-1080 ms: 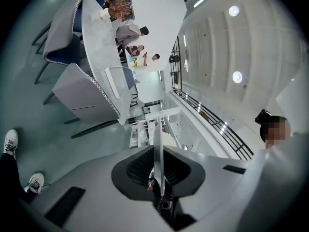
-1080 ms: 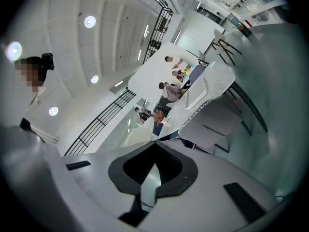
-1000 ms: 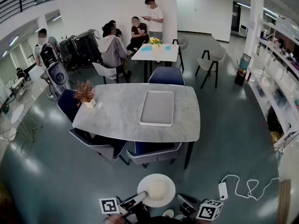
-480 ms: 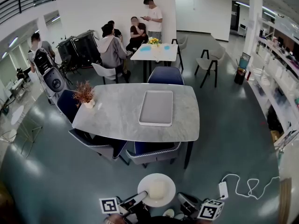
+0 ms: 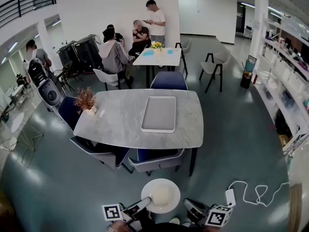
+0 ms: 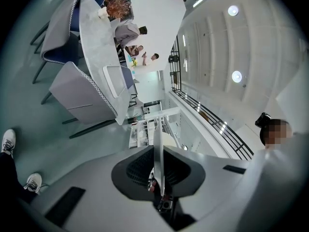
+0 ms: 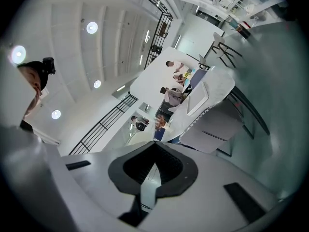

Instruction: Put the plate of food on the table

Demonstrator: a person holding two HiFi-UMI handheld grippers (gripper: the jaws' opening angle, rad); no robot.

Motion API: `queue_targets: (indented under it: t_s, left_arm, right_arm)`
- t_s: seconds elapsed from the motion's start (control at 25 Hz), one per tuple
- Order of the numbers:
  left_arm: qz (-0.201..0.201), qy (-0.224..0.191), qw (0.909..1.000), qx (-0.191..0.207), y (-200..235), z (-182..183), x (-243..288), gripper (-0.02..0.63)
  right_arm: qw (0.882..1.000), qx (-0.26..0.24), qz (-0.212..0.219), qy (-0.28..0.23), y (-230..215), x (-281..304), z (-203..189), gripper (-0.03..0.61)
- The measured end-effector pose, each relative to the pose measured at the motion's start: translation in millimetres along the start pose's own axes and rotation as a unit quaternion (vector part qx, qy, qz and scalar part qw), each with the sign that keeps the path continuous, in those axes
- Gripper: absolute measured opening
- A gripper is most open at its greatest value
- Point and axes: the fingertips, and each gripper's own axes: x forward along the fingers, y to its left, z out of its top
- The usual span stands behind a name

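While you stand short of it, one grey marble-look table [image 5: 120, 124] with rounded corners fills the middle of the head view, and the one round white plate [image 5: 169, 204] hangs off it at the bottom centre, carrying one pale rounded piece of food [image 5: 161, 195].

Your left gripper [image 5: 147, 201] is pressed together on the plate's left rim, which shows edge-on between its jaws in the left gripper view [image 6: 158, 178]. Your right gripper [image 5: 186, 205] pinches the opposite rim, a white sliver in its mouth [image 7: 150, 178].

On the table lie one grey rectangular tray [image 5: 159, 113], right of centre, and one small potted dried plant [image 5: 87, 100] at the left end. Four upholstered chairs [image 5: 157, 159] ring it; two are tucked under the near edge.

Open teal floor [image 5: 231, 144] separates the plate from that edge. Bare tabletop lies left of the tray; only a narrow strip lies right of it. One white cable with adapter [image 5: 231, 195] lies on the floor at lower right.

Two marker cubes [image 5: 112, 212] show black-and-white squares; no lettering is legible.
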Motion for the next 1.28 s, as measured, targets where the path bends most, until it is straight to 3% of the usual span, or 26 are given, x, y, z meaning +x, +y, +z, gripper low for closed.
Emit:
queue_targets:
  t_s: [0.8,1.28]
  left_arm:
    - [0.008,-0.011,0.9999,0.000,-6.9,3.9,13.9,0.037]
    - [-0.002,-0.003,1.0000,-0.005,8.8,66.3,9.8,0.037]
  right_arm:
    - [1.000,0.024,-0.001,-0.007,-15.7,-13.4,0.0,0.011]
    - [0.999,0.030,-0.021,-0.030,-20.4,39.0,12.2,0.011]
